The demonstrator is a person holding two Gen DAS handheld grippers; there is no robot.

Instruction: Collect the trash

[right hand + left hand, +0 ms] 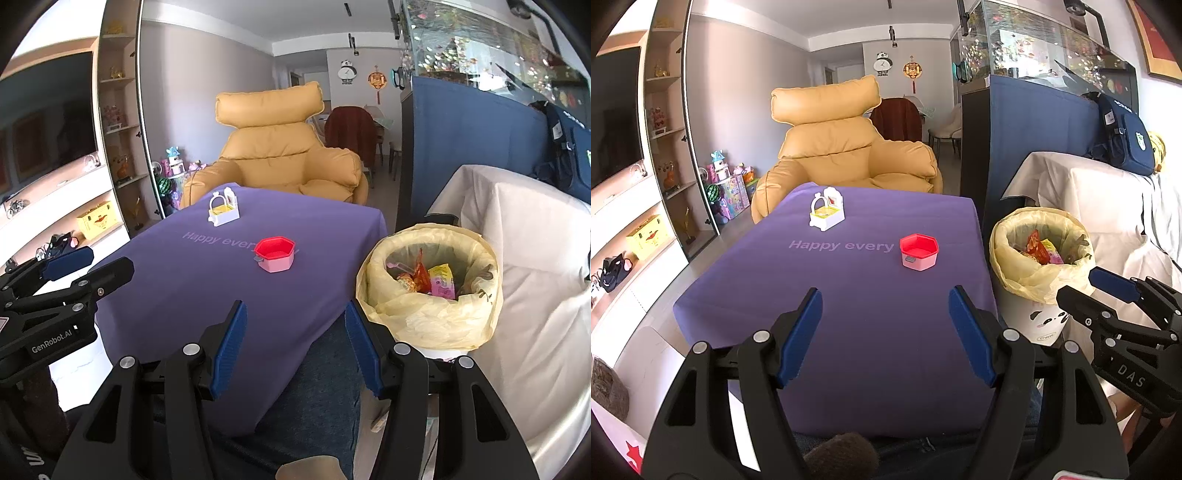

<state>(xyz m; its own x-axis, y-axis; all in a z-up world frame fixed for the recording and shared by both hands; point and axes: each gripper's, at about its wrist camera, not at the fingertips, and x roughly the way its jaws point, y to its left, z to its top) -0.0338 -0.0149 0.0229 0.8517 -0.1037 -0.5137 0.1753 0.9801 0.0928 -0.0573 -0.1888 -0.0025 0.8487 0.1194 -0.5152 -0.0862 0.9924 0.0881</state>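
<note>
Two toys remain on the purple table (849, 332); the lined bin (428, 284) beside its right edge holds wrappers. Left gripper (885, 336) and right gripper (295, 347) hover empty, jaws apart, the red cup (919, 251) ahead of both.

On the surface (849, 295) a toy cradle (827, 208) stands at the far left, and a small pot (919, 252) sits nearer and to its right. Just right of the surface stands a bin (430, 291) with wrappers (428, 280) in it. An armchair (846, 147) sits behind the surface.
</note>
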